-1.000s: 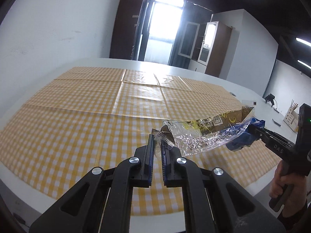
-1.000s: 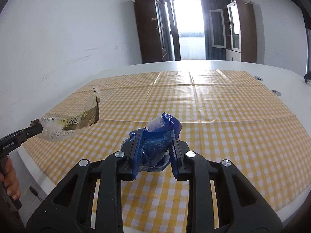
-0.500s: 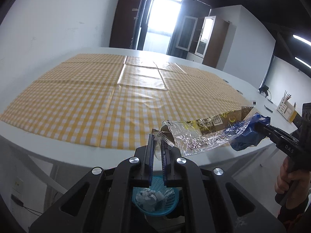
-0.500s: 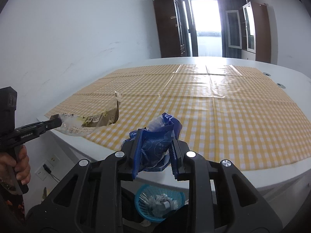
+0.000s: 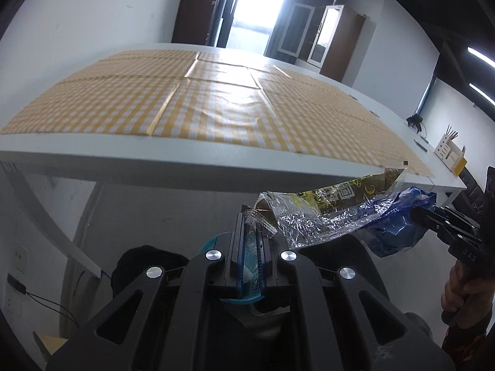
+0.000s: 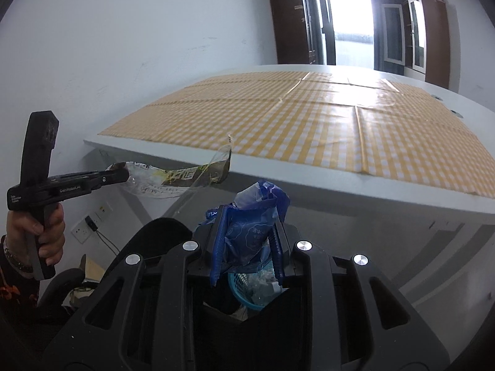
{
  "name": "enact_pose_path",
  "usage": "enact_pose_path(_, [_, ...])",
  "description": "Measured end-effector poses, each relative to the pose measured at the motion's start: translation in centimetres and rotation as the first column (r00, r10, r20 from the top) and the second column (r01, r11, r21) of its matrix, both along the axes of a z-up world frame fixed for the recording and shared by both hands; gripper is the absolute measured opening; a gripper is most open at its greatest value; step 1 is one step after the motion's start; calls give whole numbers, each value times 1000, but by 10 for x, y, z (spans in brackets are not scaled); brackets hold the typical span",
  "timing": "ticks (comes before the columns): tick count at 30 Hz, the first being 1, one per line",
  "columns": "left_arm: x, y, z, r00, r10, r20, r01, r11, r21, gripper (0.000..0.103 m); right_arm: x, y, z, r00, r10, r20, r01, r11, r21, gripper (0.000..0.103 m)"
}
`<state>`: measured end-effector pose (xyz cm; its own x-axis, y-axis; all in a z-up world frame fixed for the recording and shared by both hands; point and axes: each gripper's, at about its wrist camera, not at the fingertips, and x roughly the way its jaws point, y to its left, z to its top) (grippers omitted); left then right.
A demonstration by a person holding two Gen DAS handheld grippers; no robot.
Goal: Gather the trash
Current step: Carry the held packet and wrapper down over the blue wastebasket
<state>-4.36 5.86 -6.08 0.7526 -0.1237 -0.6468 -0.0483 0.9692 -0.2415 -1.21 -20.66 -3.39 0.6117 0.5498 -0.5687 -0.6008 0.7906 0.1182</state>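
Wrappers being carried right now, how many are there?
2. A clear, brown-printed wrapper is pinched in the left gripper; a crumpled blue wrapper is clamped in the right gripper. The blue basket below holds more trash, mostly hidden.

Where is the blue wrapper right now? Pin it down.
The blue wrapper is clamped in the right hand-held gripper, off the table's near edge and above the blue trash basket, right of the clear foil wrapper.
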Motion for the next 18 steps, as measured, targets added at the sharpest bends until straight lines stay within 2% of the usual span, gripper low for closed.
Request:
enact_pose_path(8, [12,-11,-53,992,9,-122,-1,997,72,6,-4,21,-44,995,36,-91,-41,997,-60,24])
enact_pose_path(18, [77,5,-132,959,62,-278,-26,991,129,6,34,54,-105,984,4,-177,-33,987,-157,24])
